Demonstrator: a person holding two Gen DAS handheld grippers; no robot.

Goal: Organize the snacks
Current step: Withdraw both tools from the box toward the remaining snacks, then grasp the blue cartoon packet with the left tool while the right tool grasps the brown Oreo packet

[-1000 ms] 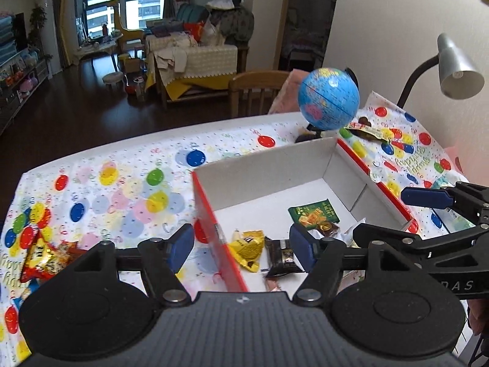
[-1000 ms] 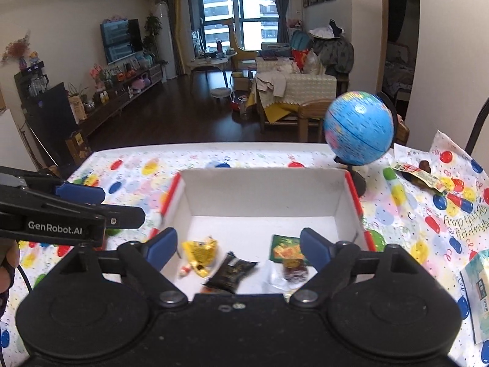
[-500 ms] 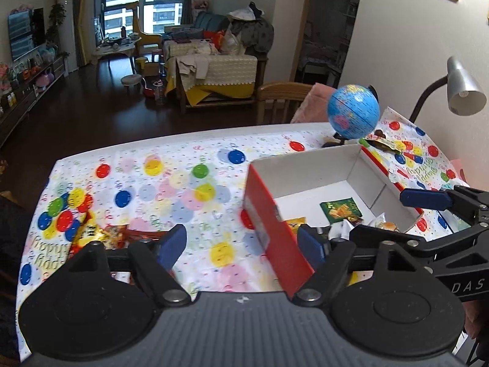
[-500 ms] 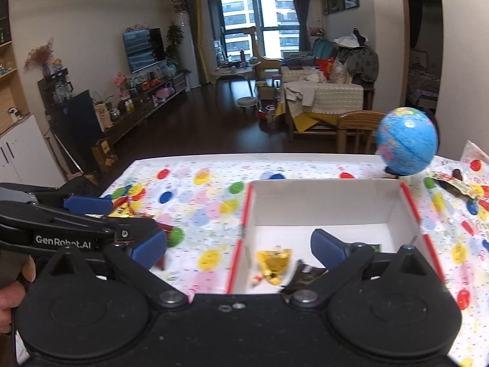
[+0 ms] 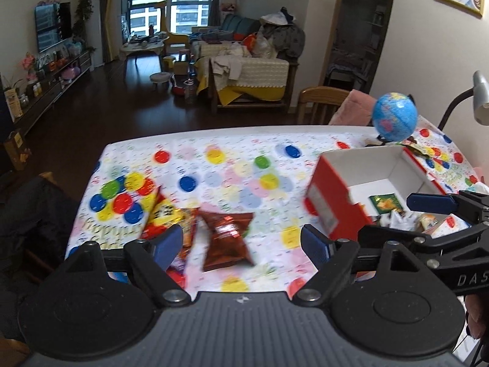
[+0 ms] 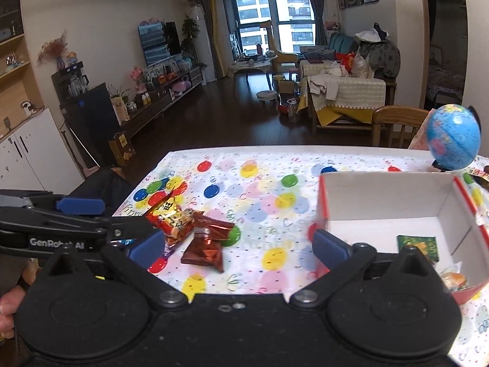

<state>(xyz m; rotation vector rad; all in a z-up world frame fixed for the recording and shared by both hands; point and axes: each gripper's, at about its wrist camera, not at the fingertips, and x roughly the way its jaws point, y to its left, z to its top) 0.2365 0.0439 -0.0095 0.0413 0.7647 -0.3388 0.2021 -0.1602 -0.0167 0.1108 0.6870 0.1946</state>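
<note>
A brown snack packet (image 5: 226,241) and a red-and-yellow snack bag (image 5: 166,214) lie on the dotted tablecloth, left of a red box with a white inside (image 5: 366,168). The box holds several small snacks, among them a green packet (image 5: 383,203). My left gripper (image 5: 241,243) is open and empty, just above the brown packet. My right gripper (image 6: 237,246) is open and empty, between the brown packet (image 6: 206,241), the red bag (image 6: 169,215) and the box (image 6: 388,192). Each gripper shows at the edge of the other's view.
A blue globe (image 5: 394,116) stands behind the box, with a snack wrapper (image 5: 420,150) beside it. A grey desk lamp (image 5: 479,98) is at the far right. A wooden chair (image 5: 321,101) stands behind the table. The table's left edge drops to a dark floor.
Both grippers have swung left, away from over the box toward the two packets on the cloth. Both stayed open and empty.
</note>
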